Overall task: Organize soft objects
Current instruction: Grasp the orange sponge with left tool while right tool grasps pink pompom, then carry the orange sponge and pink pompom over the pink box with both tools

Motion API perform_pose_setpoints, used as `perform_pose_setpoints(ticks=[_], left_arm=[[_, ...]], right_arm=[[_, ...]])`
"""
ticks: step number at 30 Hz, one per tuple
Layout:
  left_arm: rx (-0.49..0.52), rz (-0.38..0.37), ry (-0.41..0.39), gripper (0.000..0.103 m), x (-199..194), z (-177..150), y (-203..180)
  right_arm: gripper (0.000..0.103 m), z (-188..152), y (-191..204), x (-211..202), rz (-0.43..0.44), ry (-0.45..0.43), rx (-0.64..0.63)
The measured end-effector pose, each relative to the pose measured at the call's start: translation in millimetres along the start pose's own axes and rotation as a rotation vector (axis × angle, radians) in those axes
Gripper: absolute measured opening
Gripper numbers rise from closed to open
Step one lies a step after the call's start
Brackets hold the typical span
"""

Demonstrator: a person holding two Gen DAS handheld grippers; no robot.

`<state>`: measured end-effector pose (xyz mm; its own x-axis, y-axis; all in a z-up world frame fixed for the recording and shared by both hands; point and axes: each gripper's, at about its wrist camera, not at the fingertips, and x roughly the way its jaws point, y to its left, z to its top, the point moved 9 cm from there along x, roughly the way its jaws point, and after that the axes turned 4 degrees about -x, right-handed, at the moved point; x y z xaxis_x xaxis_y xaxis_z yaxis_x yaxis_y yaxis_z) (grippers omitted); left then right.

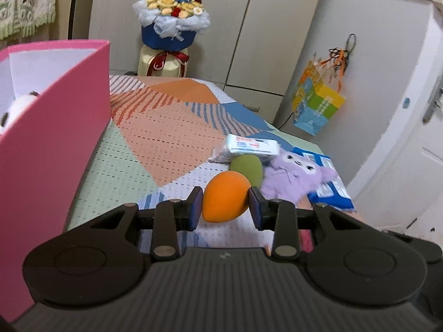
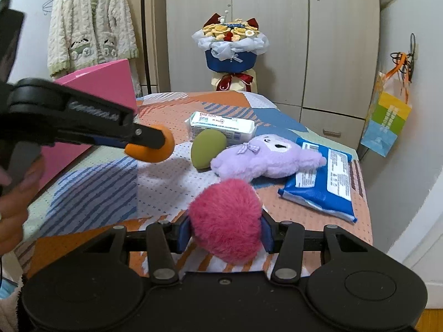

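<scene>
My left gripper [image 1: 225, 204] is shut on an orange egg-shaped sponge [image 1: 225, 200] and holds it above the patterned bed; it shows from the side in the right wrist view [image 2: 155, 144]. My right gripper [image 2: 225, 233] is shut on a fluffy pink ball [image 2: 225, 218] near the bed's front edge. A green sponge [image 2: 207, 148], a purple plush toy [image 2: 265, 156], a white tissue pack [image 2: 221, 126] and a blue wipes pack [image 2: 321, 179] lie on the bed. A pink box [image 1: 55, 138] stands at the left with a white plush [image 1: 16, 108] inside.
A flower bouquet [image 2: 232, 47] stands at the far end of the bed before grey wardrobes [image 2: 277, 13]. A coloured paper bag [image 2: 387, 121] hangs on the right wall. A white robe [image 2: 88, 22] hangs at the back left. The bed's right edge drops off beside the wipes pack.
</scene>
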<state>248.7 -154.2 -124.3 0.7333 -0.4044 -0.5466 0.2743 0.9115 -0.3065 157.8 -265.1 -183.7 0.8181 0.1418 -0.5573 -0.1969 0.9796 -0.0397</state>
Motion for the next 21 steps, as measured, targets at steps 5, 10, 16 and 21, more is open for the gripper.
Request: perform_pose_setpoints(ticks=[5, 10, 16, 21], left_arm=[[0.047, -0.012, -0.02, 0.034, -33, -9, -6], [0.096, -0.025, -0.027, 0.034, -64, -18, -7], [0.129, -0.048, -0.015, 0.034, -91, -24, -6], [0.201, -0.087, 0.027, 0.034, -109, -26, -9]], right_arm=[[0.053, -7, 6, -15, -0.013, 0.005, 0.012], [0.053, -13, 18, -31, 0.007, 0.009, 0.019], [0.053, -14, 38, -50, 0.044, 0.009, 0.035], [0.053, -12, 52, -65, 0.071, 0.056, 0.06]])
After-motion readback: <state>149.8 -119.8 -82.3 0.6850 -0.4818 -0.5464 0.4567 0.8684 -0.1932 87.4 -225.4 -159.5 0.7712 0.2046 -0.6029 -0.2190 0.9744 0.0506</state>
